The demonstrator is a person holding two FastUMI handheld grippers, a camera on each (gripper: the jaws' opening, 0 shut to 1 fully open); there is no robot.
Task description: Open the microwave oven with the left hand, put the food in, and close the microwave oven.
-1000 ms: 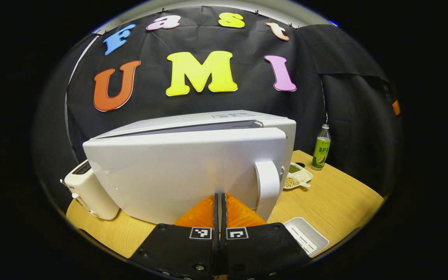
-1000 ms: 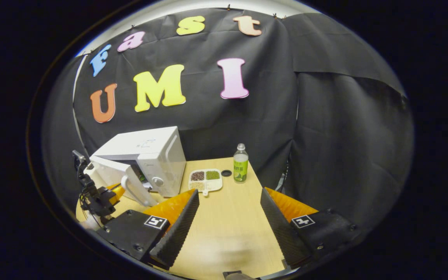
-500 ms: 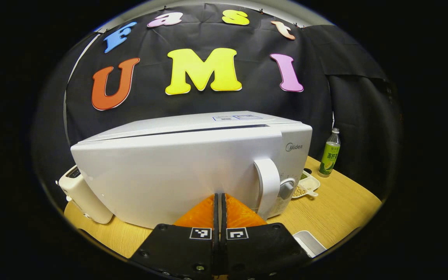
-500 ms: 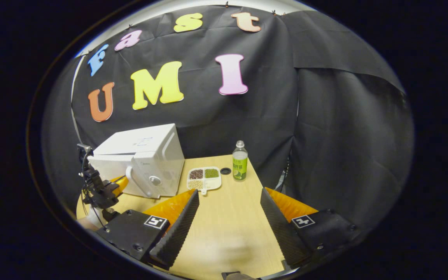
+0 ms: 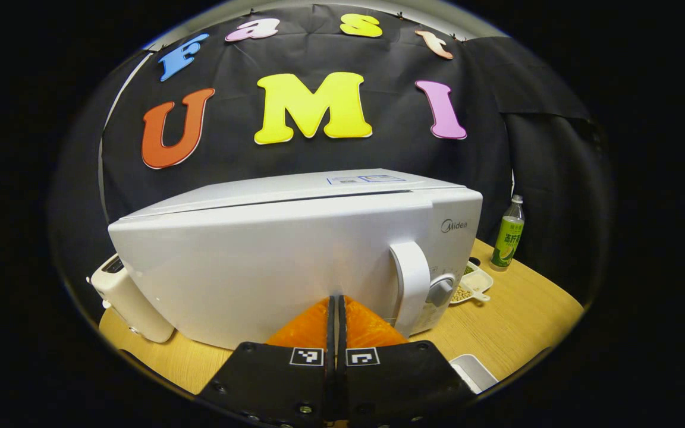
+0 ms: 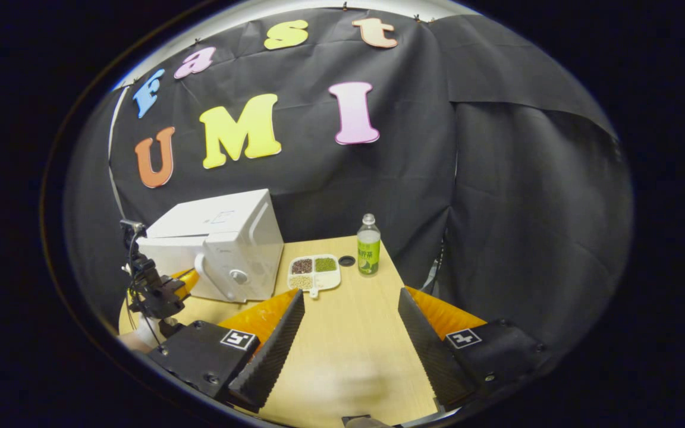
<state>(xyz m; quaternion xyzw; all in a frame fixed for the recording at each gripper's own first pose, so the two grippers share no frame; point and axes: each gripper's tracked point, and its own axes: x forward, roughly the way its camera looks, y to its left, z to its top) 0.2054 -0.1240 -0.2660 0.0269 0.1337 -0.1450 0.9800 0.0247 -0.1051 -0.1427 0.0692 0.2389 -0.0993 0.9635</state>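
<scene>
Microwave (image 5: pixel 295 249) door looks shut, so the task seems about finished; left gripper (image 5: pixel 336 306), jaws pressed together, touches the door, while right gripper (image 6: pixel 351 324) hangs spread and empty.

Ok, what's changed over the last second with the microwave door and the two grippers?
The microwave door swung from ajar to closed, with the shut left gripper against its front. The right gripper stayed open over the table; the divided dish and bottle stayed put.

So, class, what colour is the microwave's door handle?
White, like the door; the handle shows best in the left gripper view.
</scene>
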